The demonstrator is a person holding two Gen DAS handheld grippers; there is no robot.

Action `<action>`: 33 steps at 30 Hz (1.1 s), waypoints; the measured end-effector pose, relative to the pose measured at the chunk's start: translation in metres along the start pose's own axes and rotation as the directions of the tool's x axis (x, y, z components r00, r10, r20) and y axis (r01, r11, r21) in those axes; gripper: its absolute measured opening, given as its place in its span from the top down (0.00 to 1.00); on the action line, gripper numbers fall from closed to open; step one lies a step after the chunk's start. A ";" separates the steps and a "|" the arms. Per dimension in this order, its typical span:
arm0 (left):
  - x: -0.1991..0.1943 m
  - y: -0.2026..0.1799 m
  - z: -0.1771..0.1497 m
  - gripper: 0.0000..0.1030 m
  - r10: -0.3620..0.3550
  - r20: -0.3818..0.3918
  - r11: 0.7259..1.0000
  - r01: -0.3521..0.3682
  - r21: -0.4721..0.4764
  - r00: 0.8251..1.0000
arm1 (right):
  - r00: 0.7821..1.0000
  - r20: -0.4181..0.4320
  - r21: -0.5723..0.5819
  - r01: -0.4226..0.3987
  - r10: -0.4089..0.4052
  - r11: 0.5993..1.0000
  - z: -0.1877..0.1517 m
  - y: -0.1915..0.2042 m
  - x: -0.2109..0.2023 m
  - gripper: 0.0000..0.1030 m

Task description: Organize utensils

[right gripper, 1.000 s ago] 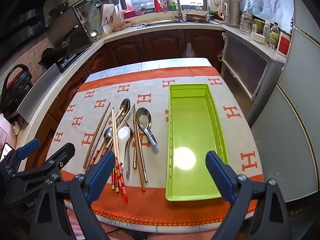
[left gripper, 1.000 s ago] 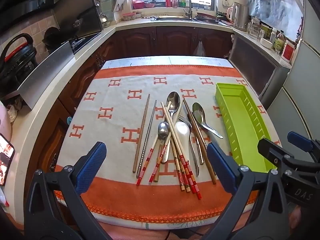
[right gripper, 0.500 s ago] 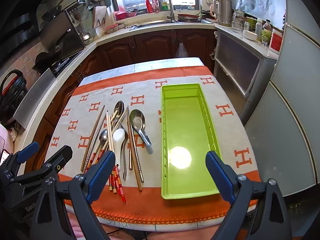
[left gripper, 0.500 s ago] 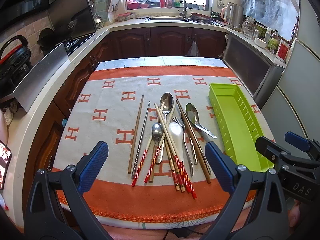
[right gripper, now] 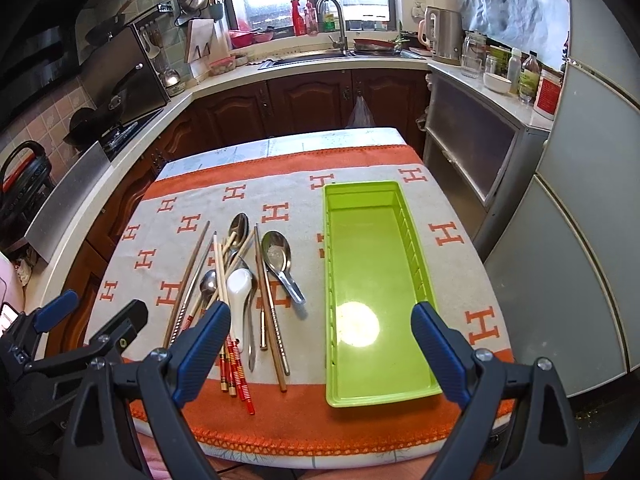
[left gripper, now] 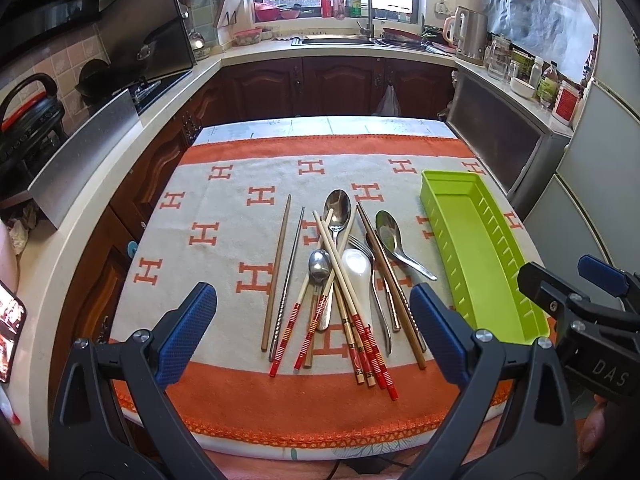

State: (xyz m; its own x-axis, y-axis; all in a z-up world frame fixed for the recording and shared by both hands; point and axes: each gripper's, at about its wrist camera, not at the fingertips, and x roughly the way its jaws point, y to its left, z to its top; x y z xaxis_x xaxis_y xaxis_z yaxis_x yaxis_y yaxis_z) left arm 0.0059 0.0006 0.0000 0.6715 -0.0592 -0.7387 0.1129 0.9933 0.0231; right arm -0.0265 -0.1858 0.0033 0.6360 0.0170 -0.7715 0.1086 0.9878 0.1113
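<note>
Cloth (left gripper: 224, 264) in orange and white, printed with H marks, covers the counter (left gripper: 312, 126). At the left, the left gripper (left gripper: 312, 328) hangs above the near edge with its fingers (left gripper: 186, 332) spread wide, holding nothing. Ahead of it lies a wooden chopstick (left gripper: 277, 268) beside a metal chopstick (left gripper: 289, 276). Next comes a crossed heap: red-banded chopsticks (left gripper: 352, 304), a large steel spoon (left gripper: 338, 210), a small steel spoon (left gripper: 319, 266), a white ceramic spoon (left gripper: 357, 268) and a fork (left gripper: 374, 280). A short steel ladle spoon (right gripper: 280, 258) lies just right of the heap. Further right the green tray (right gripper: 416, 264) sits empty on the cloth. The right gripper (right gripper: 322, 344) hovers over the tray's near end, fingers (right gripper: 438, 350) wide apart and empty.
</note>
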 end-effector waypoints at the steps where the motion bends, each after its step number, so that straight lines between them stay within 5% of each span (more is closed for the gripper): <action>1: 0.000 0.000 -0.001 0.06 0.000 -0.001 1.000 0.000 -0.002 1.000 | 1.000 0.003 -0.002 -0.004 0.004 1.000 0.000 0.000 0.000 0.11; 33: 0.008 -0.004 -0.009 0.06 0.010 -0.019 1.000 -0.010 -0.003 1.000 | 0.998 -0.038 0.040 -0.055 0.057 0.998 -0.013 -0.004 0.011 0.11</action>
State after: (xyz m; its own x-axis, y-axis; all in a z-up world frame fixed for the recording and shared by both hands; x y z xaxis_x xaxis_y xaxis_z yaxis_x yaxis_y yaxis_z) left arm 0.0046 -0.0028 -0.0121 0.6584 -0.0472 -0.7512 0.1042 0.9941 0.0289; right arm -0.0299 -0.1876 -0.0135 0.6119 0.0788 -0.7870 0.1042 0.9783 0.1789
